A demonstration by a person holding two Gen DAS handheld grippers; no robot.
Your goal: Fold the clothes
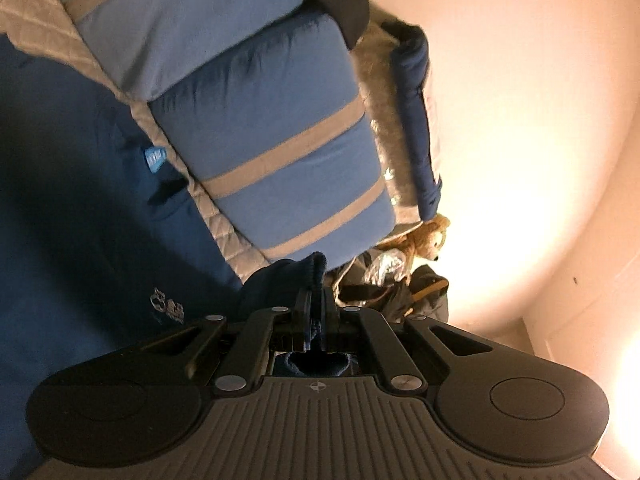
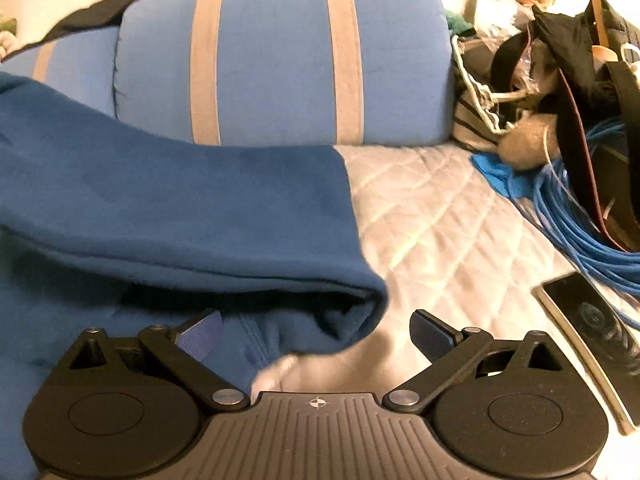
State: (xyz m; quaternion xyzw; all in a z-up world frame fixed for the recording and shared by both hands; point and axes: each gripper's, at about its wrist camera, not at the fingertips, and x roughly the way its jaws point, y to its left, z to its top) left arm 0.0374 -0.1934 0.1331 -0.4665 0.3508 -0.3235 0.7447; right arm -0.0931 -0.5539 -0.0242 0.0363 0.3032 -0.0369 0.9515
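1. The left gripper (image 1: 316,304) has its jaws pinched tight on a ribbed cuff (image 1: 310,270) of the dark blue sweatshirt (image 1: 80,200), the knit edge sticking up just past the fingertips
2. In the left wrist view the sweatshirt spreads over the quilted bedcover (image 1: 32,20), with a small light blue tag (image 1: 155,159) and a pale embroidered emblem (image 1: 168,308) showing on the fabric
3. The right gripper (image 2: 316,332) stands with its jaws wide apart and nothing pressed between the pads; a folded-over edge of the sweatshirt (image 2: 180,208) lies between and just ahead of the fingers, not touched by either pad as far as the view tells
4. A sleeve or folded panel of the sweatshirt runs across the right wrist view from the left, ending on the quilted bedcover (image 2: 440,220)
5. A blue pillow with grey stripes (image 2: 280,60) sits just behind the garment
6. To the right of the bedcover lie a phone (image 2: 588,320), a coil of blue cable (image 2: 580,208) and a heap of dark straps (image 2: 580,60)
7. A plush toy (image 1: 426,236) sits near the pillow's end in the left wrist view
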